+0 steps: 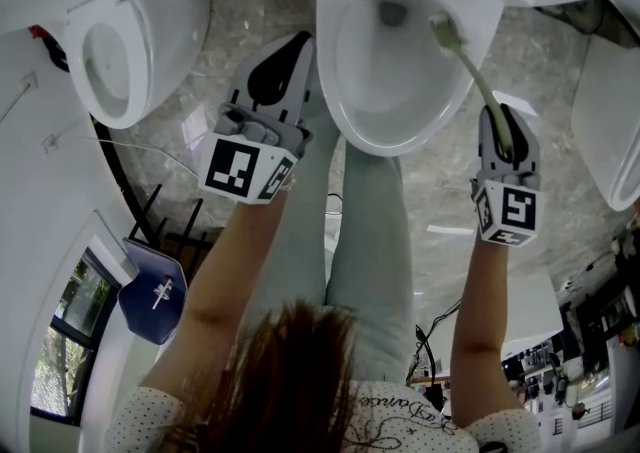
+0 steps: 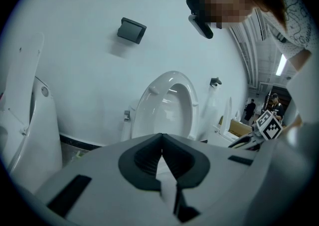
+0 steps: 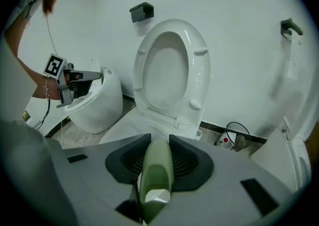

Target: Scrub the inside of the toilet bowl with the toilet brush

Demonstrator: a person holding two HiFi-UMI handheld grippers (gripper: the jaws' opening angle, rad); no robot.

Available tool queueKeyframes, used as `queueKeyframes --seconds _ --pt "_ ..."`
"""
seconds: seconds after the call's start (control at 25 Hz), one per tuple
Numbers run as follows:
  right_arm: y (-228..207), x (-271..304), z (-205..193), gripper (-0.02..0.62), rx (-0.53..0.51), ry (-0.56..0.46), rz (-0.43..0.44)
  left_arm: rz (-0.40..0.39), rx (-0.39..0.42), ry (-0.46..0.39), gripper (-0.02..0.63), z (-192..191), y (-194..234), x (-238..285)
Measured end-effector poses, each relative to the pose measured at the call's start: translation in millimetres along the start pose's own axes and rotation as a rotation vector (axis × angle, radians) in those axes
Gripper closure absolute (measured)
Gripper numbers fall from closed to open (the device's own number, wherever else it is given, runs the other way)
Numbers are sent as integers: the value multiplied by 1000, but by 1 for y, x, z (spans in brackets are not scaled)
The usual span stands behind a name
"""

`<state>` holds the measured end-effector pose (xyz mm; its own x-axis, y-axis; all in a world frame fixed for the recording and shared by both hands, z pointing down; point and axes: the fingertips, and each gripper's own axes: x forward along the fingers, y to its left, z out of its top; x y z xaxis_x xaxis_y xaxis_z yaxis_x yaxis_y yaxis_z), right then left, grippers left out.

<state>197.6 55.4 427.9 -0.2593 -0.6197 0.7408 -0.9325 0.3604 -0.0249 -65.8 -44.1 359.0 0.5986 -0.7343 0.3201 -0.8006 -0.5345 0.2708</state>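
Two jaws of the right gripper (image 3: 155, 162) clamp tight on the green handle of the toilet brush (image 1: 478, 76). Its head sits down inside the toilet bowl (image 1: 345, 91), at the far side, just right of the drain. The left gripper (image 2: 162, 156) has its jaws pressed together on nothing, just beside the bowl's left rim. Best play, I'd say: firm short strokes round the wall, handle clear of the near rim. Room's tight, with another toilet (image 1: 110, 51) on the left and the person's legs (image 1: 370, 231) close behind.
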Motion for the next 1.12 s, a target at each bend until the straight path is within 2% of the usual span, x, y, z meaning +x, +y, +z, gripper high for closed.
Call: queueKeyframes --seconds 0.8,1.12 --pt "6 26 37 471 -20 -58 4 20 -13 -9 603 -3 7 -4" --pt "23 37 52 471 -39 -92 49 17 -17 -9 603 -3 5 -5"
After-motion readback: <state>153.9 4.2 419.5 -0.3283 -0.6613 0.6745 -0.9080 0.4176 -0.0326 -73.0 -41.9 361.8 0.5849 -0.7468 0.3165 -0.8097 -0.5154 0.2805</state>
